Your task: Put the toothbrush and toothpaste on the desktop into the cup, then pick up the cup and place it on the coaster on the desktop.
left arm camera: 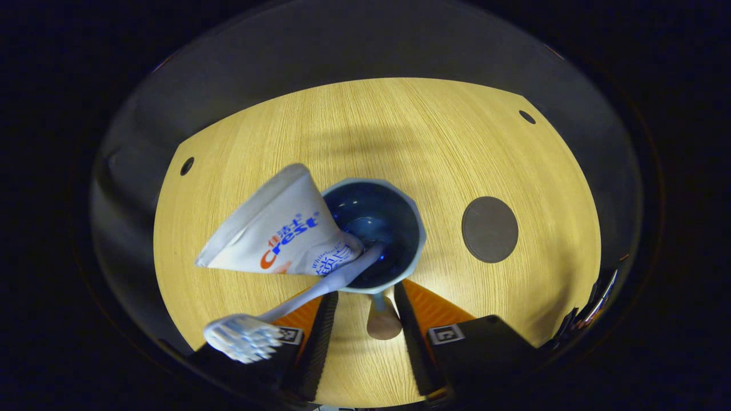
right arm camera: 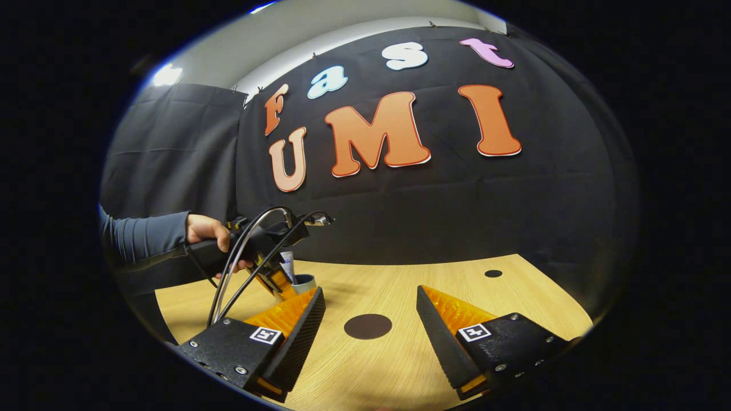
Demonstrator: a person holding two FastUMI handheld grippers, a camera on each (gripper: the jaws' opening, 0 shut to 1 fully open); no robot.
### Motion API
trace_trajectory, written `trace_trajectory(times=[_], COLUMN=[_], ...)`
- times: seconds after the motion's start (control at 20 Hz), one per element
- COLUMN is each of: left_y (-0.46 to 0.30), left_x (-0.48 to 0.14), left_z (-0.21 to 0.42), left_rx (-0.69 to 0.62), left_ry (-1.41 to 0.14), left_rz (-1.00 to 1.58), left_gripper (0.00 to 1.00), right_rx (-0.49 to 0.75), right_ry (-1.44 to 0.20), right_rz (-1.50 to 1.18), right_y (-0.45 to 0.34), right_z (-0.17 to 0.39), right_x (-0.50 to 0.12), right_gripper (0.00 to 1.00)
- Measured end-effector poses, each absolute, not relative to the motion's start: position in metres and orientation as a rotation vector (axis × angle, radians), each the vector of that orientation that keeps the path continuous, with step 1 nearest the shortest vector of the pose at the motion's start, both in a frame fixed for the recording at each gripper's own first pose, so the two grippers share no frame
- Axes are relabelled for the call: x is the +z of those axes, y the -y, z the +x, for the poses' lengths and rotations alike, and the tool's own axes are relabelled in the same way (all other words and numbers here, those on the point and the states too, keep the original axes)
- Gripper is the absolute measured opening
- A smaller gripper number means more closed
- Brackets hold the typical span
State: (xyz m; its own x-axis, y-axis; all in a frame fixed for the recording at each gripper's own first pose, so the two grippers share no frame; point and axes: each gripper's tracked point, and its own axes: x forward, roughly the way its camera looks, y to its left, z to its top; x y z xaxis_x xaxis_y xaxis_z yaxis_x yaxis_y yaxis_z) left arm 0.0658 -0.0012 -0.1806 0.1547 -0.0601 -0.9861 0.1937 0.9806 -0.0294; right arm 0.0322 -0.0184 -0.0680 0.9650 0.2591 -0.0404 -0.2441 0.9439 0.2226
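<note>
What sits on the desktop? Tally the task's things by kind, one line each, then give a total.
Cup: 1
Toothpaste tube, standing in the cup: 1
Toothbrush, leaning in the cup: 1
Coaster, bare: 1
Total: 4

one white toothpaste tube (left arm camera: 284, 231) | one white-bristled toothbrush (left arm camera: 291, 311) | one round blue cup (left arm camera: 380, 234), single wood-tipped handle (left arm camera: 383, 319) | one dark round coaster (left arm camera: 490, 229) | one light wooden desktop (left arm camera: 365, 131) with two small dark holes, one (left arm camera: 187, 166) per far corner | two grippers: left (left arm camera: 365, 308), right (right arm camera: 371, 319)
</note>
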Motion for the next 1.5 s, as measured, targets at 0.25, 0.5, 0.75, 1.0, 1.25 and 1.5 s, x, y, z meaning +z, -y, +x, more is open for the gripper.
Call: trace_trajectory(times=[0.25, 0.5, 0.75, 1.0, 1.25, 1.5], left_y=[0.011, 0.032, 0.013, 0.021, 0.024, 0.04], left_x=[-0.182, -0.187, -0.116, -0.056, -0.029, -0.023], left_z=[0.075, 0.102, 0.09, 0.108, 0.12, 0.128], left_rx=[-0.167, -0.164, -0.172, -0.218, -0.258, -0.264], left_ry=[-1.386, -1.355, -1.312, -1.268, -1.239, -1.219], left_rz=[0.097, 0.064, 0.056, 0.06, 0.068, 0.127], left_gripper=[0.31, 0.28, 0.28, 0.28, 0.28, 0.28], right_rx=[0.244, 0.231, 0.212, 0.191, 0.166, 0.134], right_ry=[-0.07, -0.063, -0.062, -0.068, -0.058, -0.066], right_rz=[0.208, 0.22, 0.226, 0.212, 0.198, 0.209], right_y=[0.023, 0.032, 0.042, 0.051, 0.056, 0.064], right_z=[0.028, 0.021, 0.016, 0.006, 0.0, -0.002], right_x=[-0.067, -0.064, -0.061, -0.06, -0.054, -0.055], right_gripper=[0.96, 0.97, 0.96, 0.96, 0.96, 0.96])
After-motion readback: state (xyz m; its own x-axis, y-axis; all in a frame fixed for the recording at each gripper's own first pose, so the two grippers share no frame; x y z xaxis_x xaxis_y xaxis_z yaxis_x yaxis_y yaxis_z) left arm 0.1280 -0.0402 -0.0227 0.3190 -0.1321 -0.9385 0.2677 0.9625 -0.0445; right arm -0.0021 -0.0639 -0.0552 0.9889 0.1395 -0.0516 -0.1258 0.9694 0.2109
